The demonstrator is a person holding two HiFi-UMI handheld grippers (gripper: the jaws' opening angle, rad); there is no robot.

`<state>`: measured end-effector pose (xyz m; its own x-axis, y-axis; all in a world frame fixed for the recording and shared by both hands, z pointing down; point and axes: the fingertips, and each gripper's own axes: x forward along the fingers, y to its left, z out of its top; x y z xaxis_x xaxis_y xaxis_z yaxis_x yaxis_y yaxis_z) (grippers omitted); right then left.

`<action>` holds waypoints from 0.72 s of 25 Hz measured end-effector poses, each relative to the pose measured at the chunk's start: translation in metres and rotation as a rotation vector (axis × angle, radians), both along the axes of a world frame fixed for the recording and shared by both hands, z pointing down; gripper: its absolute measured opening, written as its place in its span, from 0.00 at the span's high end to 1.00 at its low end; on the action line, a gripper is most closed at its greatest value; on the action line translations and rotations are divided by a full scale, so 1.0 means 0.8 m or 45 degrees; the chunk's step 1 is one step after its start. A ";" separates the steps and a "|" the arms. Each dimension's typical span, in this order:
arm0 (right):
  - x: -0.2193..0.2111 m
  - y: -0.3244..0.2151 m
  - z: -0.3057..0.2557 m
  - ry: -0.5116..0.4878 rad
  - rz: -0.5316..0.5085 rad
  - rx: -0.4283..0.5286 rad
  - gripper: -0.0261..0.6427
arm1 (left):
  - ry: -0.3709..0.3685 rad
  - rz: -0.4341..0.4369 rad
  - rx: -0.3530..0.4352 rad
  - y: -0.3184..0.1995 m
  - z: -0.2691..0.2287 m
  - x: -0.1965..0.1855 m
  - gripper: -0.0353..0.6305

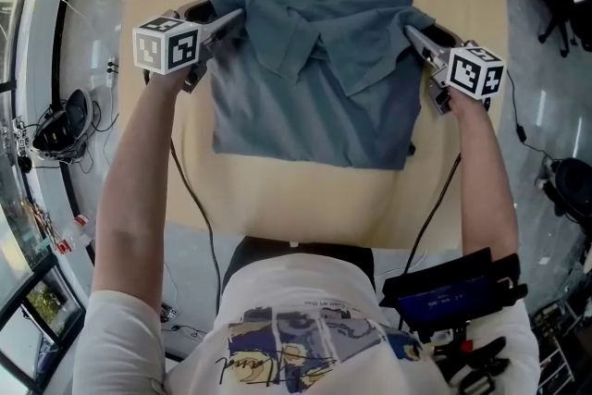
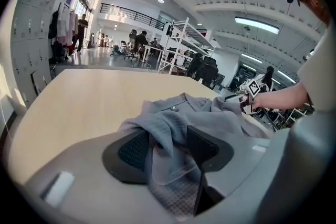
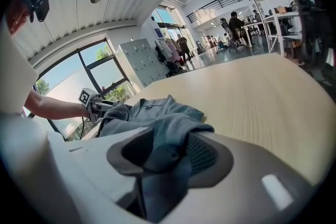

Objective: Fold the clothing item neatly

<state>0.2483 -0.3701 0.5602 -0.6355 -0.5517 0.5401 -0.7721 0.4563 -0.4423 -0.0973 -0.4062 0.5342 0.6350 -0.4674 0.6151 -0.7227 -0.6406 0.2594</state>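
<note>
Between the left gripper (image 1: 231, 19) and right gripper (image 1: 414, 35) lay the grey shirt (image 1: 310, 97) on the table (image 1: 277, 199), spanning from one to the other. Both stood with jaws apart, shirt edges loose between them, unpinched. Neither gripper was nearer; backing straight out sideways looked right.

A grey polo shirt (image 1: 314, 97) lies on the wooden table (image 1: 305, 199).
</note>
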 end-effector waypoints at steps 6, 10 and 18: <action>0.008 0.014 -0.010 0.047 0.025 0.019 0.69 | -0.037 0.007 0.036 0.014 -0.011 -0.019 0.59; 0.002 0.024 -0.023 0.068 0.024 0.044 0.69 | -0.036 0.005 0.058 0.027 -0.022 -0.027 0.59; 0.002 0.064 -0.044 0.146 0.074 0.081 0.69 | -0.023 0.006 0.117 0.066 -0.048 -0.041 0.59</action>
